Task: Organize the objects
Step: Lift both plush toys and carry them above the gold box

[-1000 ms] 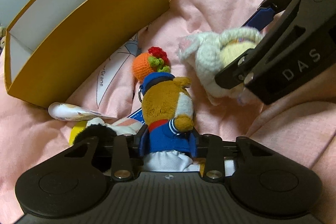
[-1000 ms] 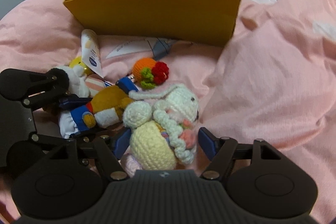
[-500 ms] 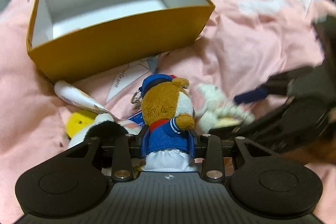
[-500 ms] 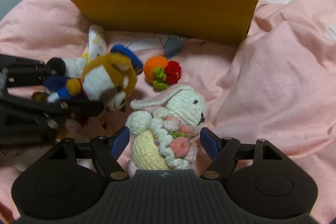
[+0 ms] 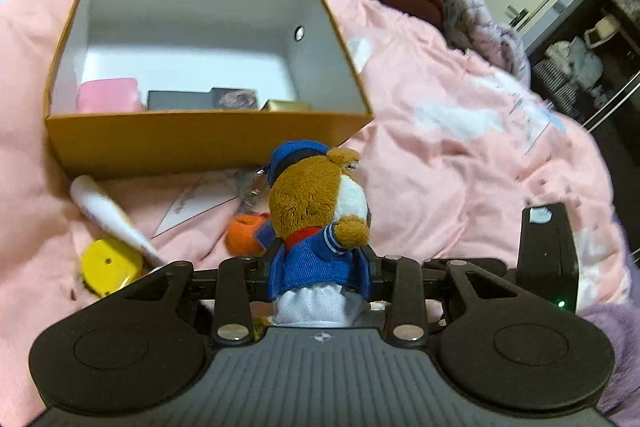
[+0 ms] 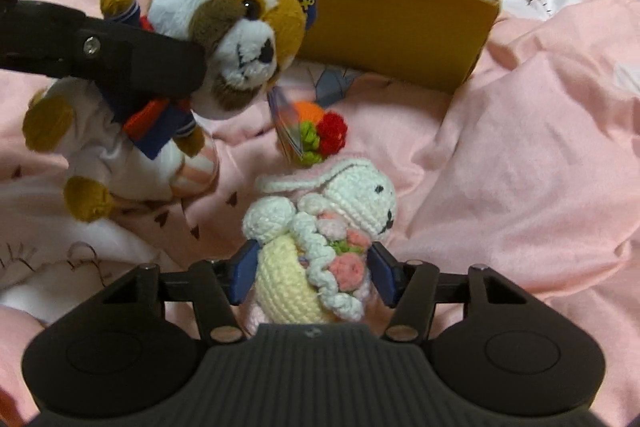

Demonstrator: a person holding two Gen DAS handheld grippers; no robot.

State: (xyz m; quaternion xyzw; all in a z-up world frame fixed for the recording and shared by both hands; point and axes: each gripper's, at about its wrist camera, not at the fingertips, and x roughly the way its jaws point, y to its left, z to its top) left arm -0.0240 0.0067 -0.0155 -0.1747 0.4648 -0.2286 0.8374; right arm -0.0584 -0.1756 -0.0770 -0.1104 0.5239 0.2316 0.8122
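My left gripper (image 5: 320,275) is clamped on the plush dog (image 5: 318,223) at its blue jacket, holding it up off the pink blanket (image 5: 460,163), head toward the yellow box (image 5: 200,143). From the right wrist view the dog (image 6: 224,39) hangs in the air in front of the box (image 6: 400,39), my left finger (image 6: 120,59) across its chest. My right gripper (image 6: 314,267) has its blue pads against both sides of the crochet bunny (image 6: 320,239), gripping its yellow body; whether the bunny is clear of the blanket I cannot tell. An orange crochet ball (image 6: 320,131) lies between the bunny and the box. Inside the box sit a pink item (image 5: 108,95) and dark cases (image 5: 200,99). A white tube (image 5: 112,219) and a yellow toy (image 5: 110,267) lie near the box's front wall.
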